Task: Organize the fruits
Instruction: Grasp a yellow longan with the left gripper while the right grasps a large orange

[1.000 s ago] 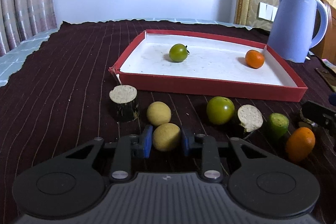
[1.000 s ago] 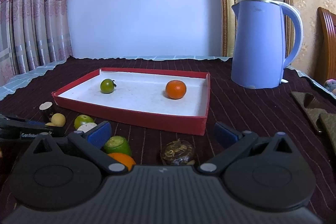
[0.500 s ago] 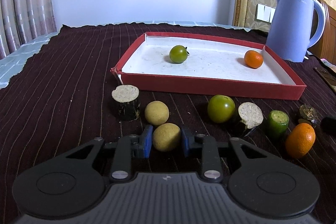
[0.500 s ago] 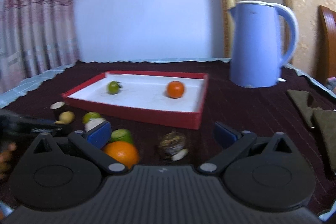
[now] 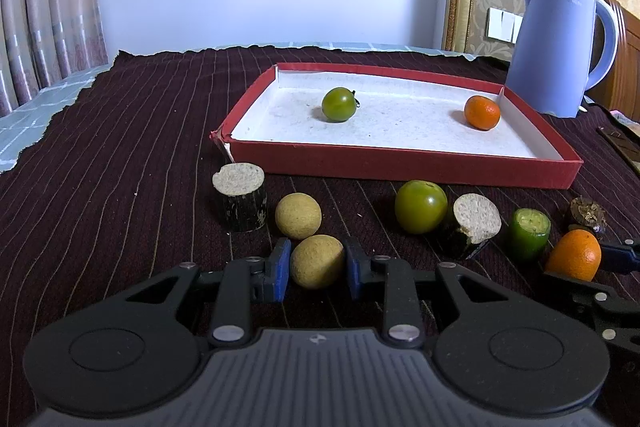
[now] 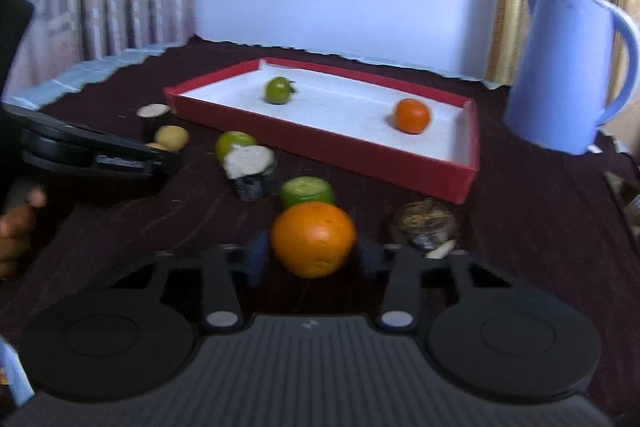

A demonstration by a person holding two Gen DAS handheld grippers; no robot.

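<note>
The left gripper has its blue pads pressed against both sides of a tan round fruit, which sits on the dark striped cloth in front of the red tray. A second tan fruit lies just beyond it, nearer the tray, beside a dark stub with a pale cut top.

The right gripper has just been drawing its jaws in around an orange, also in front of the tray; the view is blurred, and the pads look to reach the fruit's sides, though a small gap cannot be ruled out. A cut green piece sits right behind the orange, toward the tray.

Inside the tray lie a green tomato and a small orange fruit. A blue kettle stands behind the tray's right corner
</note>
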